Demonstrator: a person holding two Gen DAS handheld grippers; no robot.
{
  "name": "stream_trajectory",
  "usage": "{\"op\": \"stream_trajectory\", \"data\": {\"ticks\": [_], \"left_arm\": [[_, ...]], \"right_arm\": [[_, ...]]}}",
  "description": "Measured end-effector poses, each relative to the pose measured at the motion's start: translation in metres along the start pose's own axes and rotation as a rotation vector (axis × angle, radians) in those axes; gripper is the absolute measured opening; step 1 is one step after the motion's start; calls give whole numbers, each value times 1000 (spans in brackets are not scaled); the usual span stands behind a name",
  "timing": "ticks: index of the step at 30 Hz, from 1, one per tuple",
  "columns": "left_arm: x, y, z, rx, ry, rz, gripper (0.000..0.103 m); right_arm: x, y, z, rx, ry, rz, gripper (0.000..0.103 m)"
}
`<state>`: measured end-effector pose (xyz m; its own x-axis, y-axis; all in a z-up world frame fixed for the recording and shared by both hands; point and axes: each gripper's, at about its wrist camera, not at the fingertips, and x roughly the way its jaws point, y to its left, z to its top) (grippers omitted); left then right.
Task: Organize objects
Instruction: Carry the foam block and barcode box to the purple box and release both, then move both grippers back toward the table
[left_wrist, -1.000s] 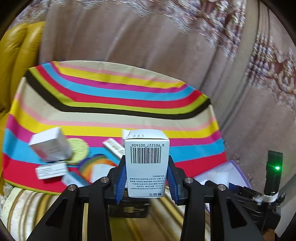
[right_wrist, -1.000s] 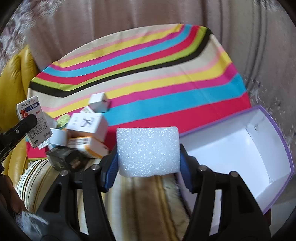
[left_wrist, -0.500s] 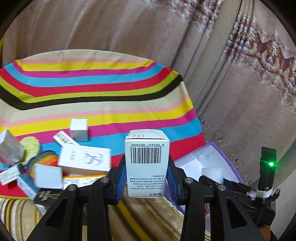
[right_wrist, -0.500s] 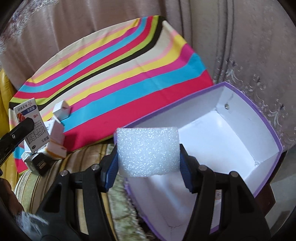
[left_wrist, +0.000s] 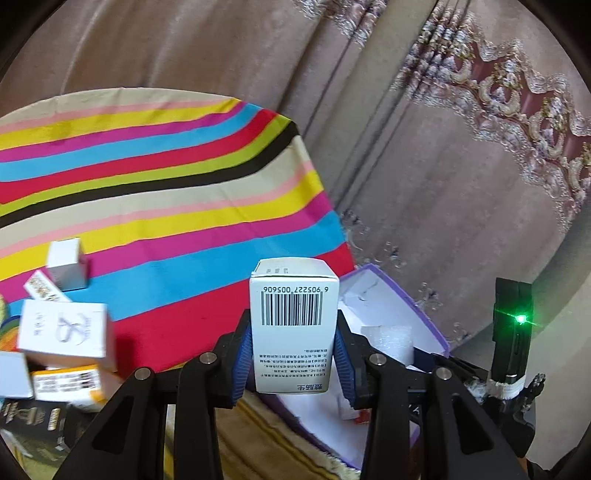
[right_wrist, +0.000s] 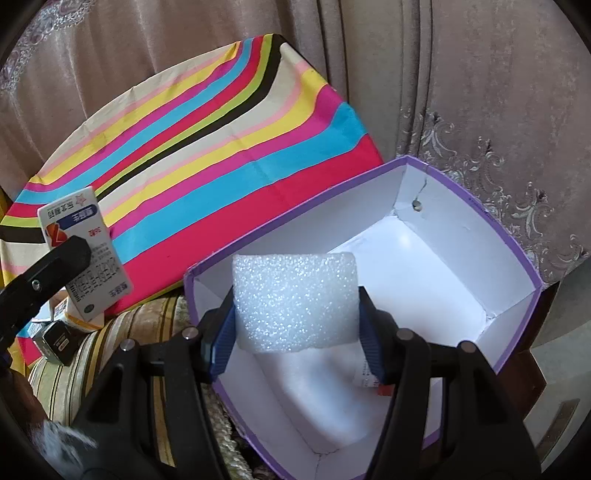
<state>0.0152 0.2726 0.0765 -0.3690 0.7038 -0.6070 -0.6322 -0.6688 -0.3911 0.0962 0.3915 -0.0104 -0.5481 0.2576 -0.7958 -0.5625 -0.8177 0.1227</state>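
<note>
On the far left of the left wrist view, loose cartons (left_wrist: 64, 328) lie heaped on the striped cloth (left_wrist: 166, 206), still to be sorted. Next comes the left gripper (left_wrist: 293, 354), clamped on an upright medicine box (left_wrist: 293, 325) with its barcode facing the camera and its long axis vertical. It hangs just over the near left edge of the purple box (left_wrist: 424, 314), which lies ahead and to the right of it. Further right, the right gripper (right_wrist: 297, 334) is squeezed on a white foam block (right_wrist: 295, 301), already above the open white interior of the purple box (right_wrist: 517, 254). So the right hand is the nearer one, and a short drop would likely seat the foam. Something with red print lies on the box floor by the right finger, too hidden to name. The medicine box must move rightward to clear the wall
</note>
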Motion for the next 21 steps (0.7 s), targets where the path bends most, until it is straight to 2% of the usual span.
{"op": "stream_trajectory", "data": {"ticks": [1, 3, 6, 8, 11, 14, 16, 19, 21], "left_arm": [[3, -1, 0, -1, 7, -15, 46], [6, -3, -1, 2, 20, -32, 57], [3, -5, -2, 11, 16, -26, 65], [-5, -6, -1, 27, -12, -5, 69], [-18, -8, 2, 54, -64, 30, 80], [-30, -13, 6, 97, -98, 121, 82], [-37, -20, 8, 130, -117, 232, 82], [-49, -21, 9, 145, -166, 276, 84], [-58, -22, 6, 190, -223, 285, 86]], "right_arm": [[-1, -1, 0, 3, 0, -3, 63], [-1, -4, 0, 11, 1, -7, 63], [-1, -7, -1, 15, -1, -14, 66], [-3, -8, -1, 14, -11, -18, 69], [-7, -4, 0, -2, -30, -19, 74], [-13, 2, 1, -27, -55, -28, 86], [-17, 6, 3, -42, -75, -43, 89], [-25, 10, 5, -45, -112, -45, 94], [-30, 12, 7, -44, -132, -59, 97]]}}
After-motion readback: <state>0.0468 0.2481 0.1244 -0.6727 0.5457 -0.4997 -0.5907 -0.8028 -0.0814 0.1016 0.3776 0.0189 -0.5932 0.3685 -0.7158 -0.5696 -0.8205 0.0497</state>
